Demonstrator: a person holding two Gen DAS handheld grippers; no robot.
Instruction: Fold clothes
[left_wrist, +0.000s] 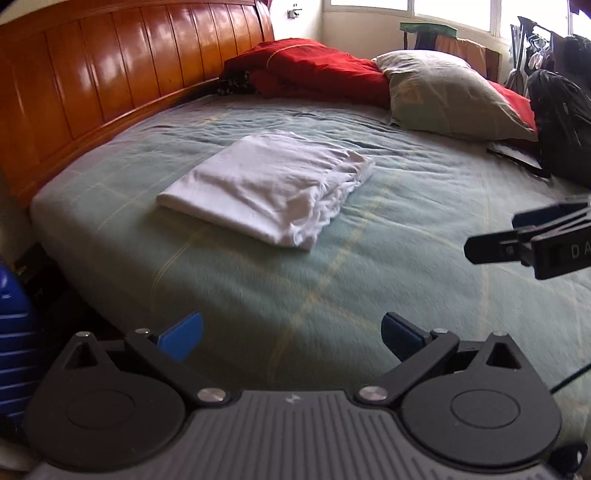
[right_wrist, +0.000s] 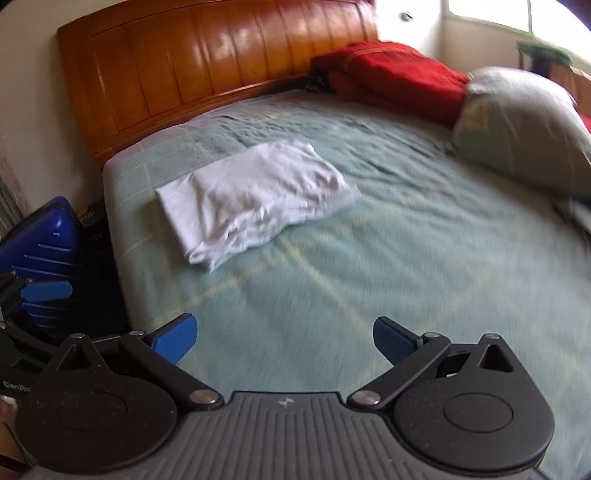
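Partial "DA" on right tool (left_wrist: 491, 236); partial "GenRo" on left tool (right_wrist: 22, 295).

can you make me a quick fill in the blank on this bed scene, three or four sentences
1. The folded white garment lies on a bedspread coloured ____.
2. The jaws of the left gripper and the right gripper are both ____.
3. The red blanket is heaped against the ____ headboard.
4. Nothing sits between the blue ____ of either gripper.

Missing words: green; open; wooden; pads
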